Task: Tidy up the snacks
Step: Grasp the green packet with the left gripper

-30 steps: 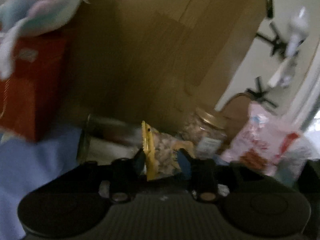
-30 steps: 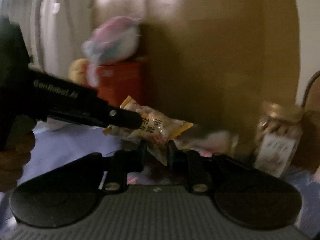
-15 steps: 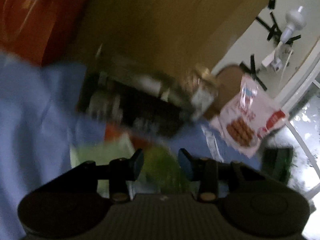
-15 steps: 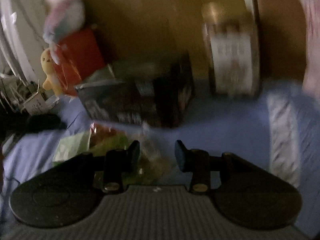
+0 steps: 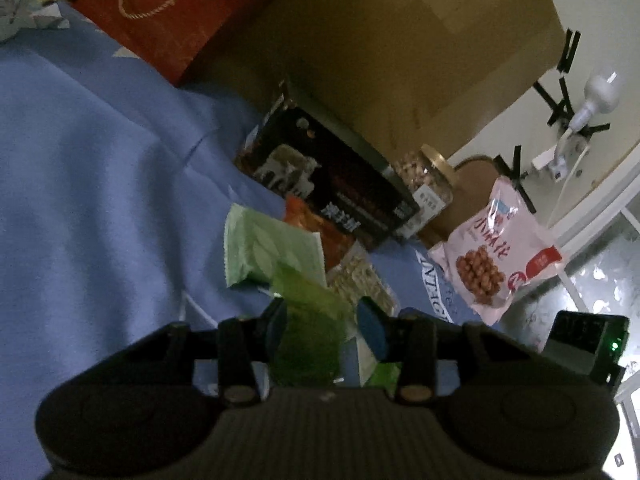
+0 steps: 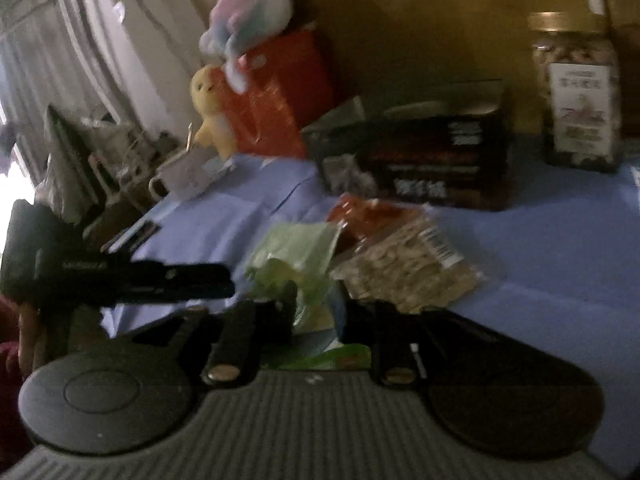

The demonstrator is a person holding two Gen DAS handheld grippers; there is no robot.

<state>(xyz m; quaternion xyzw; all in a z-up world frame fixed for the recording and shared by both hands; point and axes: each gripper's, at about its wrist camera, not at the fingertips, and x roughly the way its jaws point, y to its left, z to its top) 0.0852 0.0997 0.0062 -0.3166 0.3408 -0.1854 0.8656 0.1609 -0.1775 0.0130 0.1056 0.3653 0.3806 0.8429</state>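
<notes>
Small snack packets lie in a pile on the blue cloth (image 5: pixel 100 184): a pale green packet (image 5: pixel 268 252), an orange packet (image 5: pixel 320 228), a clear nut packet (image 5: pixel 360 280) and a bright green packet (image 5: pixel 308 320). My left gripper (image 5: pixel 322 326) is open, its jaws either side of the bright green packet. My right gripper (image 6: pixel 316 306) is open over the same pile, with the bright green packet (image 6: pixel 296 288) between its jaws. The nut packet (image 6: pixel 404 268) lies just right of it. The left gripper (image 6: pixel 160 280) reaches in from the left in the right wrist view.
A black snack box (image 5: pixel 332 184), a nut jar (image 5: pixel 428 176) and a pink snack bag (image 5: pixel 496 252) stand behind the pile against a large cardboard box (image 5: pixel 400 40). A red box (image 5: pixel 168 8) stands at the back left, with plush toys (image 6: pixel 248 20) on it.
The yellow-edged nut packet that both grippers held a second ago is gone from them. Both grippers have opened and dropped down to the pile of packets.
</notes>
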